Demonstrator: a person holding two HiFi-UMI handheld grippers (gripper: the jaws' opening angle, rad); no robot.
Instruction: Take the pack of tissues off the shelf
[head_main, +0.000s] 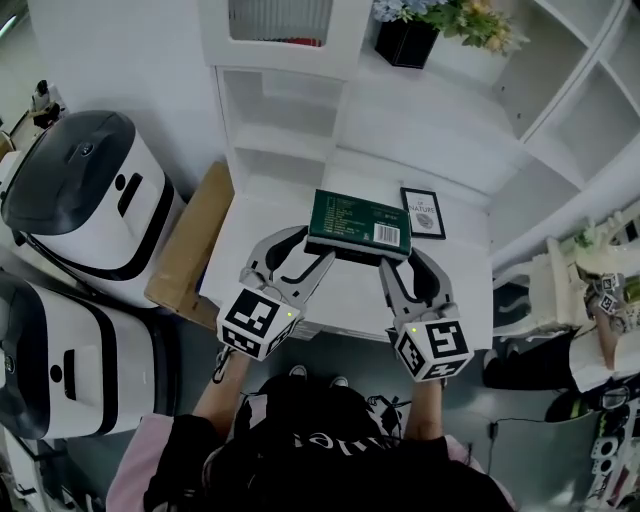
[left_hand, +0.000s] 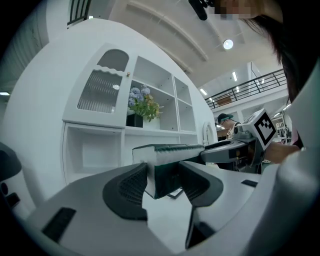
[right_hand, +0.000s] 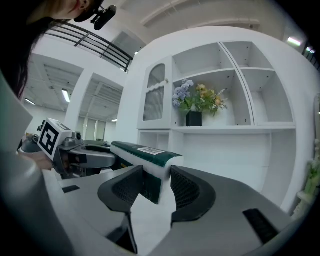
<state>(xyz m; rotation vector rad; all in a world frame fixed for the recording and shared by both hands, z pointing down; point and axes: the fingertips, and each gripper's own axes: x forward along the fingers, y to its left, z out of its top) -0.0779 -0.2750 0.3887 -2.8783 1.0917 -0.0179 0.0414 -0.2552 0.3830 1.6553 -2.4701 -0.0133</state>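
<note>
The dark green pack of tissues (head_main: 358, 222) hangs level, just above the white counter (head_main: 350, 290) in front of the shelf unit. My left gripper (head_main: 318, 245) is shut on its left end and my right gripper (head_main: 400, 258) is shut on its right end. In the left gripper view the pack (left_hand: 167, 160) fills the space between the ribbed pads of the left gripper (left_hand: 162, 182). The right gripper view shows the pack's white and green end (right_hand: 145, 152) pressed between the pads of the right gripper (right_hand: 157, 185). Each gripper view also shows the other gripper at the pack's far end.
A small framed picture (head_main: 423, 212) lies on the counter just right of the pack. A black flower pot (head_main: 405, 40) stands on the shelf above. Two white rounded machines (head_main: 85, 190) and a cardboard box (head_main: 190, 250) stand at the left. A person (head_main: 600, 310) is at the far right.
</note>
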